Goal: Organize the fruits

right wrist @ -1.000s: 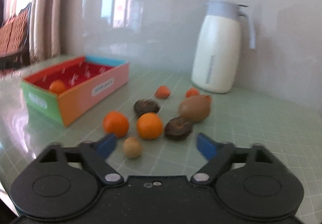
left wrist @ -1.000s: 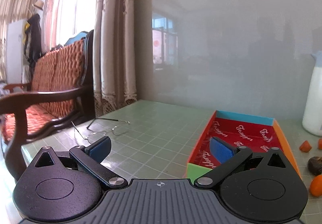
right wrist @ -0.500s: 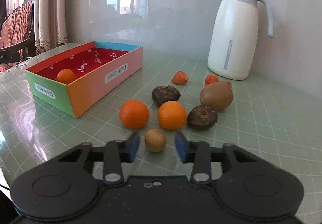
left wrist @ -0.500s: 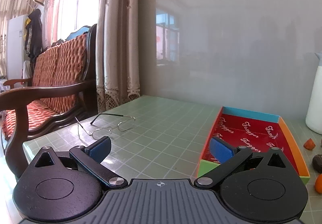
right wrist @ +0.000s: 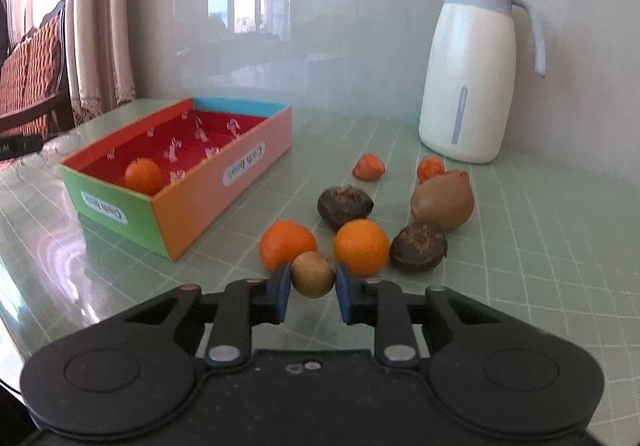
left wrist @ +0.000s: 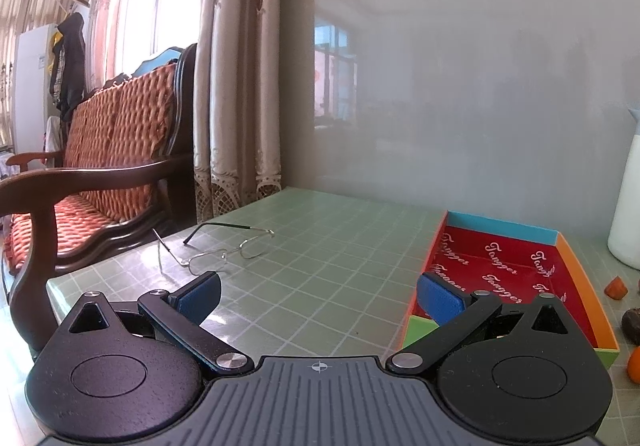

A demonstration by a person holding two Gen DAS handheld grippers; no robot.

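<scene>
Pinching a small tan fruit [right wrist: 312, 274] between its blue pads, the right gripper [right wrist: 310, 292] points down at a slant toward the green gridded table [right wrist: 540, 266], jaws closed tight on the fruit's sides. Just beyond it lie two oranges [right wrist: 287, 244], one to the left and one to the right [right wrist: 361, 246] of the held fruit. Farther off sit two dark wrinkled fruits [right wrist: 345, 205], the nearer one [right wrist: 418, 246] to the right, with a brown kiwi [right wrist: 442, 201] behind that one and two small reddish pieces [right wrist: 369, 166] still farther. A white jug [right wrist: 466, 85] with a grey lid stands at the far right by the grey wall. To the left sits an open box [right wrist: 224, 181] with coloured sides and a red lining, and one orange [right wrist: 143, 175] rests in its near corner.

The left gripper [left wrist: 318, 298] is held nearly level over the table with its jaws spread wide and nothing between them. Its right finger overlaps the near end of the box [left wrist: 576, 266] in view. A pair of wire glasses [left wrist: 216, 250] lies on the table to the left. Beyond the table edge stand a wooden bench with orange cushions [left wrist: 108, 165] and long beige curtains [left wrist: 240, 85] at a bright window.
</scene>
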